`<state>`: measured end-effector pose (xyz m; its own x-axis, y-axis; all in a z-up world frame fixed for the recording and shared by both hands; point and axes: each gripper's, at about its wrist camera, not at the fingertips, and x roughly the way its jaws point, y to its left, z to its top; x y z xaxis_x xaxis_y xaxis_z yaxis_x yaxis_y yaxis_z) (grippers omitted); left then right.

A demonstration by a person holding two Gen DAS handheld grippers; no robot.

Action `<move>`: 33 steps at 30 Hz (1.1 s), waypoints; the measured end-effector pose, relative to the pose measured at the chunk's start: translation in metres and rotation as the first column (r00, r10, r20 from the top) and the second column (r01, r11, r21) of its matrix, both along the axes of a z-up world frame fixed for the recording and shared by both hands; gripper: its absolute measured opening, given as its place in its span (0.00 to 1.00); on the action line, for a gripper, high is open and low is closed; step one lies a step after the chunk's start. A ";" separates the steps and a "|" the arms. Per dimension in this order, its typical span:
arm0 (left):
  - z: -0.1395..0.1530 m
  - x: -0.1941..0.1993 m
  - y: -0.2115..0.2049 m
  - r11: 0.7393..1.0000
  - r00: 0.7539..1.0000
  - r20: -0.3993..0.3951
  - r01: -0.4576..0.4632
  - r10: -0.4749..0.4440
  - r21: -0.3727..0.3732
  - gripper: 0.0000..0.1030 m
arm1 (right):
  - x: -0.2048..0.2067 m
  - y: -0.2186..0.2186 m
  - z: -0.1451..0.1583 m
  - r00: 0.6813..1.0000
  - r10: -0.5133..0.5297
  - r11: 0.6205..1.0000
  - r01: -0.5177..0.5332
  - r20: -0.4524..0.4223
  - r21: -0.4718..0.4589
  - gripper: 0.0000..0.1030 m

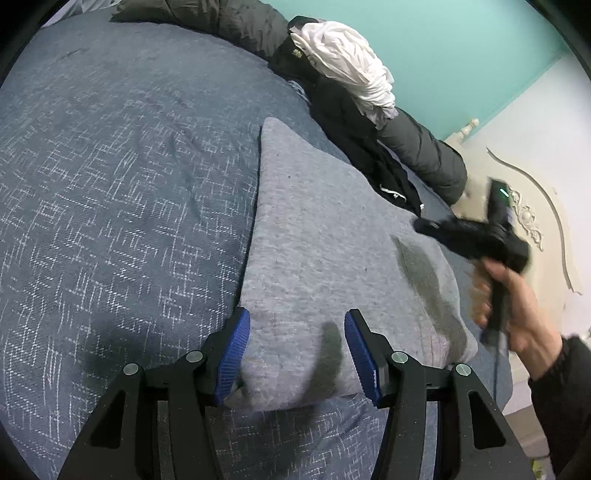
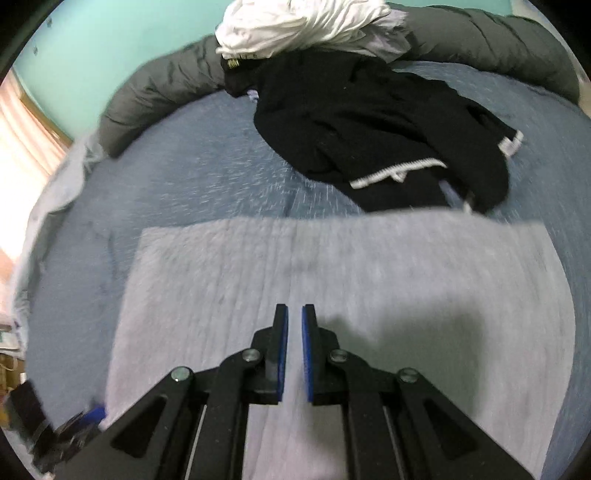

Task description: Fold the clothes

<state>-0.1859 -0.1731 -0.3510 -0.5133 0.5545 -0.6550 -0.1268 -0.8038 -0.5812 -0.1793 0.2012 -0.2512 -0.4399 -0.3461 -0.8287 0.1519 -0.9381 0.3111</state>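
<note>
A grey folded garment (image 1: 325, 236) lies flat on the blue patterned bedspread (image 1: 110, 184). My left gripper (image 1: 297, 317) is open and straddles its near edge. The left pad sits at the garment's left corner and the cloth between the pads lies slack. In the right wrist view the same garment (image 2: 369, 280) spreads wide beneath my right gripper (image 2: 294, 310), which is shut with nothing between its pads. That right gripper (image 1: 421, 224) shows blurred in a hand over the garment's right side. One blue pad (image 2: 94, 413) of the left gripper shows at the lower left.
A black garment with white trim (image 2: 369, 122) lies just beyond the grey one. A crumpled white garment (image 2: 295, 26) rests on a dark grey puffer jacket (image 2: 155, 88) along the far edge by the teal wall. A cream headboard (image 1: 535, 221) stands at the right.
</note>
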 end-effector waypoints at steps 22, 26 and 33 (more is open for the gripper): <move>0.012 0.030 -0.014 0.994 0.991 0.105 -0.092 0.085 0.066 0.66 | 0.160 0.192 -0.024 0.959 -0.279 0.952 0.282 0.041 -0.119 0.05; 0.024 0.042 -0.012 0.996 0.992 0.096 -0.082 0.080 0.024 0.66 | 0.166 0.202 -0.015 0.944 -0.331 0.923 0.326 0.009 -0.203 0.05; 0.031 0.049 -0.010 0.996 0.990 0.102 -0.094 0.093 0.005 0.67 | 0.153 0.124 0.006 0.995 -0.097 0.960 0.083 -0.037 -0.266 0.05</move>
